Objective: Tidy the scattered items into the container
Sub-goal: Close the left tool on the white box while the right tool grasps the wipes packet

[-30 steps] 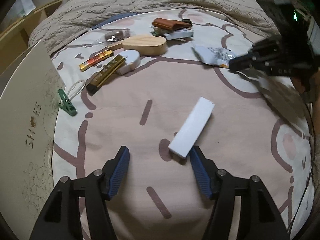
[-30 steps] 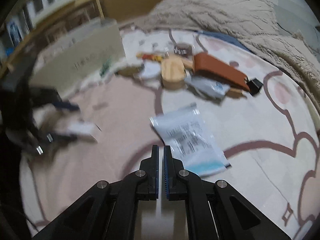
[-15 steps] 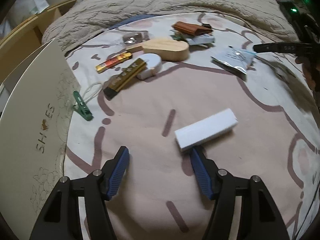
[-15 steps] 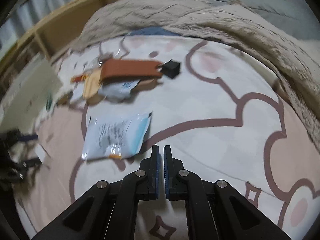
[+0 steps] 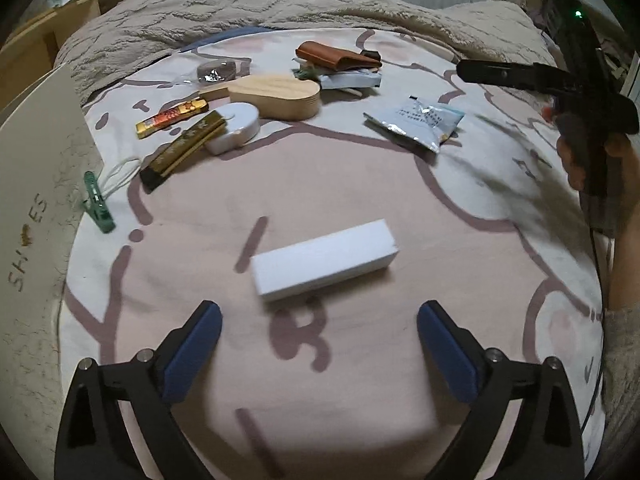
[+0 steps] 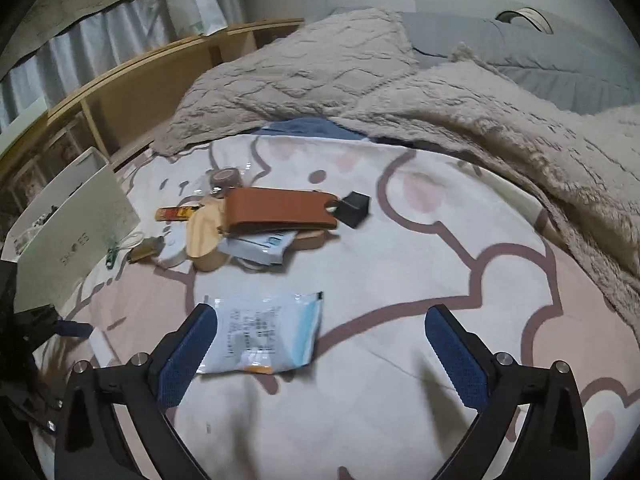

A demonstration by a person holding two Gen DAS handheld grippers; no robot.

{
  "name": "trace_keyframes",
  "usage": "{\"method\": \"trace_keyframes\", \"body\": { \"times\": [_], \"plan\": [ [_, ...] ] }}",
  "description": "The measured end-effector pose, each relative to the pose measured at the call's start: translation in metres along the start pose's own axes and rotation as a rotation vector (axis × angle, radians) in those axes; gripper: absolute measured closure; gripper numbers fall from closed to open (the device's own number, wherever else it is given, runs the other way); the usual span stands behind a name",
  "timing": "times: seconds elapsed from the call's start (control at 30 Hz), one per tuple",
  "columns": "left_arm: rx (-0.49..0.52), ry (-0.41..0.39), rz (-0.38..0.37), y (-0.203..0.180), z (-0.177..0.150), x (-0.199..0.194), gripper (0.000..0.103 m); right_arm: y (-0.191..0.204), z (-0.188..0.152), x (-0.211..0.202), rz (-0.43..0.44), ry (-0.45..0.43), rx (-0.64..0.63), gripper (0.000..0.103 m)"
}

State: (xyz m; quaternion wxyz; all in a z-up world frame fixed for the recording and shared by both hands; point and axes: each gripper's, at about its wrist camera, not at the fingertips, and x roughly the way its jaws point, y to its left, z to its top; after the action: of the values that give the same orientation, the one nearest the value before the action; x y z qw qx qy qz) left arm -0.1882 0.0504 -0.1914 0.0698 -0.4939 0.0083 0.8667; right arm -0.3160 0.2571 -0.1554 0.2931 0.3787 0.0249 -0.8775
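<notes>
My left gripper [image 5: 318, 344] is open and empty, just short of a white rectangular box [image 5: 324, 259] lying on the pink-patterned bedsheet. My right gripper [image 6: 320, 346] is open and empty, with a pale blue foil packet [image 6: 264, 334] lying just ahead of its left finger; the packet also shows in the left wrist view [image 5: 416, 122]. The cream shoe box [image 5: 28, 208] stands at the left edge, also seen in the right wrist view [image 6: 76, 236]. Scattered items lie at the far side: a brown leather case [image 6: 280, 212], a wooden box [image 5: 280, 94], a white round case [image 5: 236, 126].
A gold bar [image 5: 184, 148], a red-gold bar [image 5: 172, 116], a green clip [image 5: 96, 202], a tape roll [image 5: 218, 70] and a black cube [image 6: 354, 208] lie on the sheet. A beige blanket [image 6: 440, 100] is heaped at the back. Wooden shelves [image 6: 120, 92] stand at the left.
My right gripper went from shut to open and swung back toward the packet. My left gripper opened wider, and the white box now lies crosswise ahead of it.
</notes>
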Motion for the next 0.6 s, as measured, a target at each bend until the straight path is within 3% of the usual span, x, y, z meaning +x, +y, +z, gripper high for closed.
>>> {"method": "trace_keyframes", "body": {
  "times": [0.37, 0.53, 0.6],
  "plan": [
    [-0.151, -0.033, -0.04, 0.001, 0.008, 0.006, 0.0, 0.048, -0.007, 0.029, 0.008, 0.075, -0.135, 0.0],
    [-0.159, -0.044, -0.021, -0.001, 0.007, 0.009, 0.0, 0.064, -0.011, 0.045, -0.059, 0.12, -0.165, 0.0],
    [-0.162, -0.047, -0.014, -0.001, 0.007, 0.01, 0.0, 0.071, -0.016, 0.055, -0.16, 0.142, -0.212, 0.0]
  ]
}}
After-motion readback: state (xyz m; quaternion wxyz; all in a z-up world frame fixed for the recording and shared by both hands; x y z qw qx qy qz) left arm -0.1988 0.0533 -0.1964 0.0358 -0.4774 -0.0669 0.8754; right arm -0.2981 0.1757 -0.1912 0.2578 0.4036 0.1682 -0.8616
